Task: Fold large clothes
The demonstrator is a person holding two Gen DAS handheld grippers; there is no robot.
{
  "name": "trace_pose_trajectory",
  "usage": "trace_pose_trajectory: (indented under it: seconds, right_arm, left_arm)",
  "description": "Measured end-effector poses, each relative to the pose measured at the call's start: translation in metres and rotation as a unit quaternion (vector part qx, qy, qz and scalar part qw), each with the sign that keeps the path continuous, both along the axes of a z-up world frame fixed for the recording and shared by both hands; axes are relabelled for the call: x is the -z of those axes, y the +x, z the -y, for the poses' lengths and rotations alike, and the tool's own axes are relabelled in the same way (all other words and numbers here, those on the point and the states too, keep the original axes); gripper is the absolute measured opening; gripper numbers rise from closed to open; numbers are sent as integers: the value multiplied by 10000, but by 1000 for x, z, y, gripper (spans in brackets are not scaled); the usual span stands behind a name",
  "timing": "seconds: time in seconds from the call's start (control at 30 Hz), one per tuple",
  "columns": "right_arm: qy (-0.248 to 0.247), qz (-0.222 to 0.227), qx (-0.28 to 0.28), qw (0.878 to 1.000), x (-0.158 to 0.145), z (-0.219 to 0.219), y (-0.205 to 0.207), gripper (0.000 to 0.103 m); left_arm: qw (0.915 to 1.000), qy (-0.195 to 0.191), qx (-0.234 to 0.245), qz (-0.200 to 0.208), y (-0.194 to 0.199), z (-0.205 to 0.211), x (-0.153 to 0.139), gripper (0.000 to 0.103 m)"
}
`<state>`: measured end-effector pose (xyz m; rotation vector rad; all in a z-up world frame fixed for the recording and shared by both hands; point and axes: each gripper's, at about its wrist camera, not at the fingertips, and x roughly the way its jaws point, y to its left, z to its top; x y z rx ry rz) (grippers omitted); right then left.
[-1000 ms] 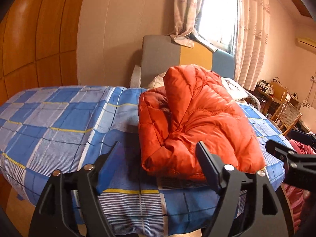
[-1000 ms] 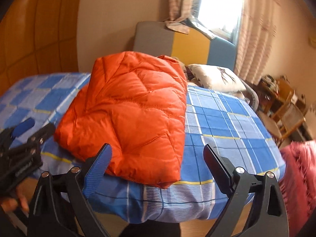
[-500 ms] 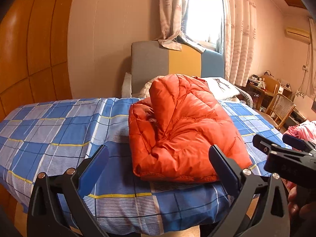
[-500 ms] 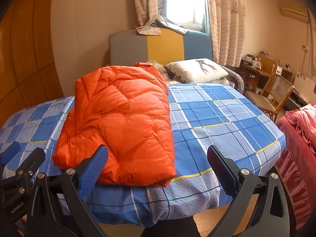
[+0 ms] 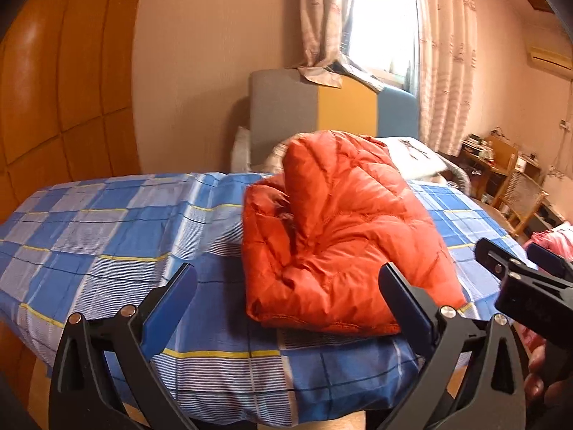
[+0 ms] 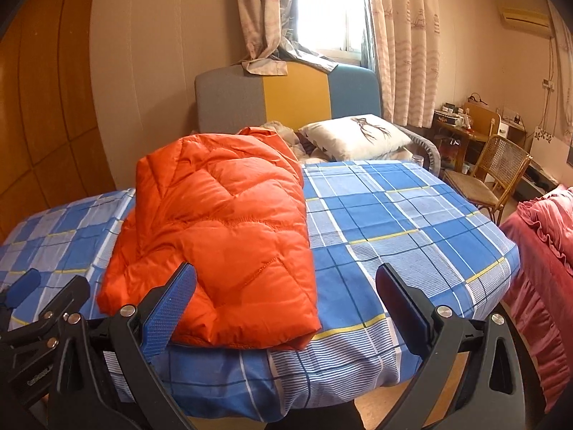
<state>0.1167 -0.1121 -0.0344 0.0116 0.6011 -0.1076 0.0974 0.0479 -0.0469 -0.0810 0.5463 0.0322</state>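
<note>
Orange puffer jacket (image 6: pixel 222 229) lay folded on the blue checked bed (image 6: pixel 401 215), near its front edge; L gripper (image 5: pixel 286 304) hung off the edge w/ jaws spread wide, holding nothing; R gripper (image 6: pixel 284 308) likewise, jaws apart & empty, jacket just beyond its left finger; pillow (image 6: pixel 358 136) sat by the headboard (image 6: pixel 286 96).

One orange jacket (image 6: pixel 222 236), one checked bed (image 6: pixel 394 215), one pillow (image 6: pixel 354 136), one chair (image 6: pixel 490 175), two tools

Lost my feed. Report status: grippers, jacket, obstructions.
Left gripper open, empty. Right gripper open, empty. Orange jacket lies folded on the checked bedspread, untouched. Nothing between fingers and jacket.
</note>
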Motion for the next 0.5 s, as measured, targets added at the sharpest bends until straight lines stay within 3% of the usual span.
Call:
trace_pose_trajectory:
  seconds: [0.13, 0.5]
  right_arm:
    - [77, -59, -9, 10000, 0, 0, -2, 100]
    - [13, -96, -68, 9999, -1, -7, -12, 100]
  left_arm:
    - [9999, 137, -72, 18, -5, 1, 1, 101]
    - [9997, 13, -263, 19, -14, -7, 3, 101]
